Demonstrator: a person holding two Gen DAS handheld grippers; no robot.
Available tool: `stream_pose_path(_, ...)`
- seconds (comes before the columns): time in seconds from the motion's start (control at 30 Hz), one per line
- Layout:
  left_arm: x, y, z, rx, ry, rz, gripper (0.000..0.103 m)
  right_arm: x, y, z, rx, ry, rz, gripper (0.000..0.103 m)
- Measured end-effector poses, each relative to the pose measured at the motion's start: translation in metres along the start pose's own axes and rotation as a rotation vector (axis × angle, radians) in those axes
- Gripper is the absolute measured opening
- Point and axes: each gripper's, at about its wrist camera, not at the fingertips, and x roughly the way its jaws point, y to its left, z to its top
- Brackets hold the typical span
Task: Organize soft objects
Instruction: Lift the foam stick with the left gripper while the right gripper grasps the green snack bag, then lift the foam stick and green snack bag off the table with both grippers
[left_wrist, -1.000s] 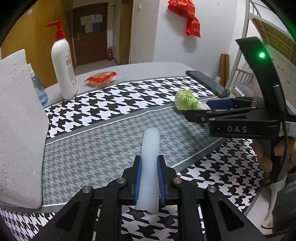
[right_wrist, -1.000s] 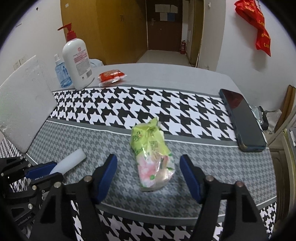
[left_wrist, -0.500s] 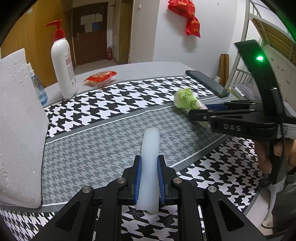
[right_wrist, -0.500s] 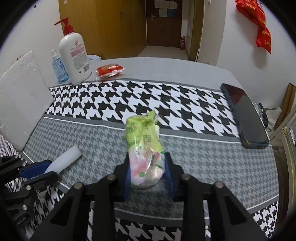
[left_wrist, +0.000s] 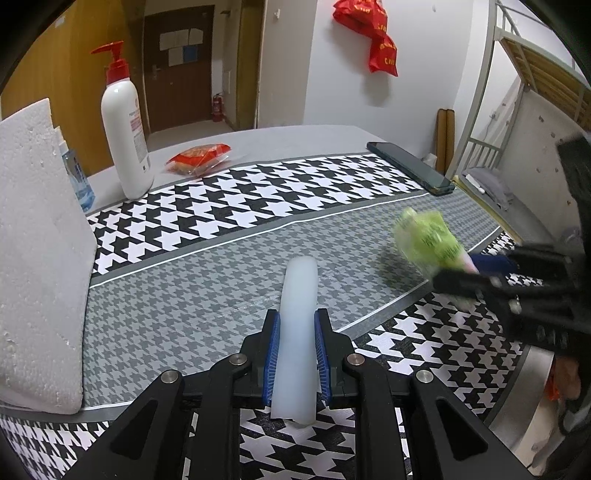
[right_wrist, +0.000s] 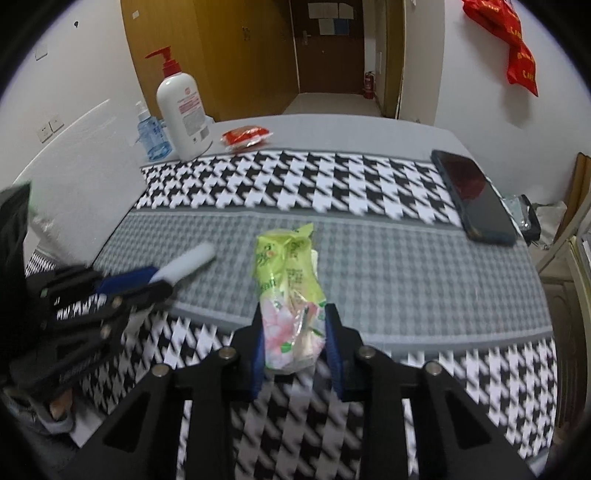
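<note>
My left gripper (left_wrist: 297, 325) is shut on a white, translucent soft stick (left_wrist: 300, 291), which juts forward from between the blue pads above the houndstooth cloth (left_wrist: 221, 206). In the right wrist view the same stick (right_wrist: 192, 260) and the left gripper (right_wrist: 157, 280) show blurred at the left. My right gripper (right_wrist: 295, 321) is shut on the lower end of a green and pink soft packet (right_wrist: 286, 266), and the pads squeeze it. The left wrist view shows that packet (left_wrist: 428, 240) blurred at the right, held off the cloth by the right gripper (left_wrist: 469, 267).
At the back left stand a white pump bottle (right_wrist: 184, 110) and a small blue bottle (right_wrist: 149, 136). Beside them lies a red snack packet (right_wrist: 245, 134). A dark phone (right_wrist: 472, 195) lies at the right edge. A white foam board (left_wrist: 33, 240) leans at the left.
The right gripper shut on the green packet, lifted it off the cloth and pulled it back toward the table's near edge. The left gripper and its stick have not moved.
</note>
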Motion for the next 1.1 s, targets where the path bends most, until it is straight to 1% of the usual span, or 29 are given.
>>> stream_pose_path(0.1, -0.001, -0.003, -0.001, 0.009, -0.003, -0.007, 0.019, -0.002, 0.005, -0.01, -0.016, 0.013, -0.007, 0.033)
stream_pose_path(0.17, 0.0, -0.004, -0.001, 0.015, -0.001, -0.01, 0.023, -0.001, 0.007, -0.014, -0.022, 0.015, -0.013, 0.035)
stream_pose_path(0.23, 0.001, -0.005, -0.002, 0.019, 0.006, -0.014, 0.023, 0.002, 0.008, -0.016, -0.041, 0.016, -0.03, 0.039)
stream_pose_path(0.3, 0.005, -0.006, -0.002, 0.024, 0.017, -0.012, 0.023, 0.004, 0.009, -0.018, -0.053, 0.009, -0.039, 0.047)
stream_pose_path(0.37, 0.008, -0.006, -0.003, 0.025, 0.028, -0.01, 0.023, 0.005, 0.009, -0.017, -0.057, 0.002, -0.047, 0.05)
stream_pose_path(0.5, 0.011, -0.006, -0.003, 0.026, 0.034, -0.02, 0.023, 0.012, 0.008, -0.015, -0.046, 0.001, -0.043, 0.051)
stream_pose_path(0.57, 0.013, -0.006, -0.002, 0.029, 0.034, -0.028, 0.025, 0.013, 0.009, -0.016, -0.047, 0.005, -0.04, 0.051)
stream_pose_path(0.6, 0.013, -0.006, -0.002, 0.029, 0.032, -0.034, 0.029, 0.012, 0.01, -0.017, -0.049, -0.003, -0.041, 0.051)
stream_pose_path(0.63, 0.013, -0.006, -0.002, 0.029, 0.031, -0.044, 0.03, 0.012, 0.01, -0.017, -0.049, -0.002, -0.036, 0.051)
stream_pose_path(0.8, 0.01, -0.009, -0.002, 0.041, 0.018, -0.049, 0.031, 0.011, 0.008, -0.017, -0.015, -0.006, -0.028, 0.05)
stream_pose_path(0.87, 0.009, -0.01, -0.002, 0.043, 0.013, -0.053, 0.036, 0.011, 0.008, -0.017, -0.013, -0.007, -0.03, 0.05)
stream_pose_path(0.9, 0.008, -0.01, -0.003, 0.045, 0.017, -0.055, 0.042, 0.011, 0.008, -0.018, -0.014, -0.007, -0.035, 0.05)
stream_pose_path(0.93, 0.009, -0.012, -0.004, 0.05, 0.023, -0.059, 0.045, 0.011, 0.009, -0.018, -0.014, -0.007, -0.037, 0.05)
stream_pose_path(1.0, 0.01, -0.014, -0.005, 0.058, 0.032, -0.058, 0.046, 0.01, 0.009, -0.018, -0.011, -0.005, -0.045, 0.05)
stream_pose_path(1.1, 0.012, -0.011, -0.004, 0.04, 0.036, -0.047, 0.046, 0.009, 0.01, -0.019, -0.01, -0.004, -0.056, 0.047)
